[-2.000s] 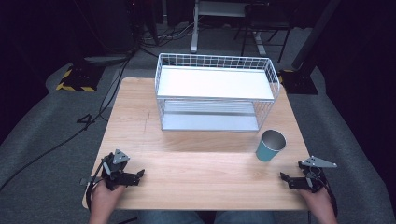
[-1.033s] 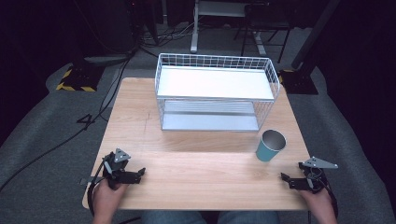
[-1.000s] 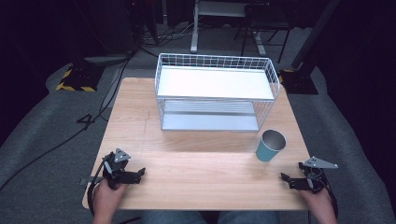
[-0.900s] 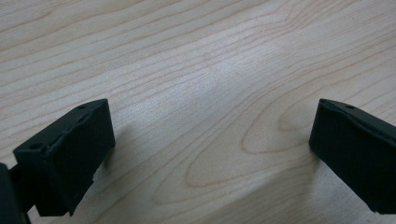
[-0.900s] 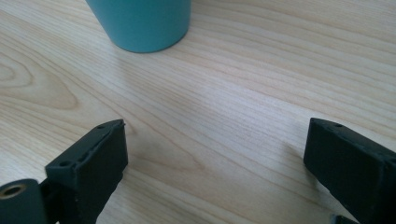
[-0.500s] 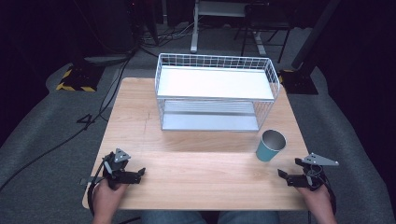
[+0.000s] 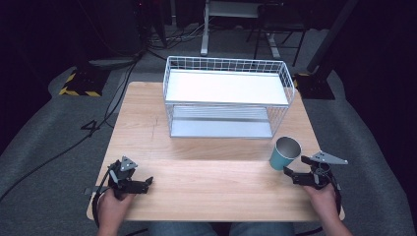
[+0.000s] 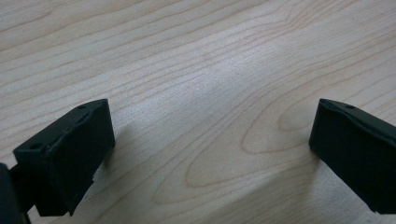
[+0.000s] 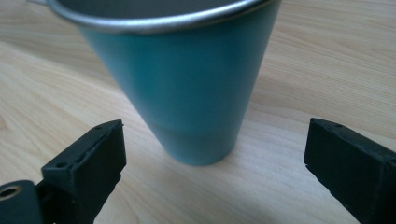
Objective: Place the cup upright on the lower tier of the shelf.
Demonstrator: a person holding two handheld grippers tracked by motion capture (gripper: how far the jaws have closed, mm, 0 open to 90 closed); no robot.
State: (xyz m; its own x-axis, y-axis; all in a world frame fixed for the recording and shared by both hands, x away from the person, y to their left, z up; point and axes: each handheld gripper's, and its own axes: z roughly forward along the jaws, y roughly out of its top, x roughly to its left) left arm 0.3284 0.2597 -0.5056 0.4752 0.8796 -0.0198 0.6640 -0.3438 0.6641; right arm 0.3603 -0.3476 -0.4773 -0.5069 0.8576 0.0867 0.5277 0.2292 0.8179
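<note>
A teal cup [image 7: 284, 153] with a metal rim stands upright on the wooden table [image 7: 206, 191], at the right front. My right gripper [image 7: 293, 176] is open just right of and in front of it, jaws pointing at its base. In the right gripper view the cup [image 9: 180, 79] stands close ahead between the two spread jaws, touching neither. My left gripper [image 7: 146, 183] rests low over the table near the front left corner, open, with bare wood [image 8: 210, 116] between its jaws.
A white wire basket rack [image 7: 226, 98] with two shelves stands at the back middle of the table. Dark floor, cables and stand legs [image 7: 204, 29] lie beyond the far edge.
My right gripper has moved a little forward and left, closer to the teal cup. The left gripper has barely shifted.
</note>
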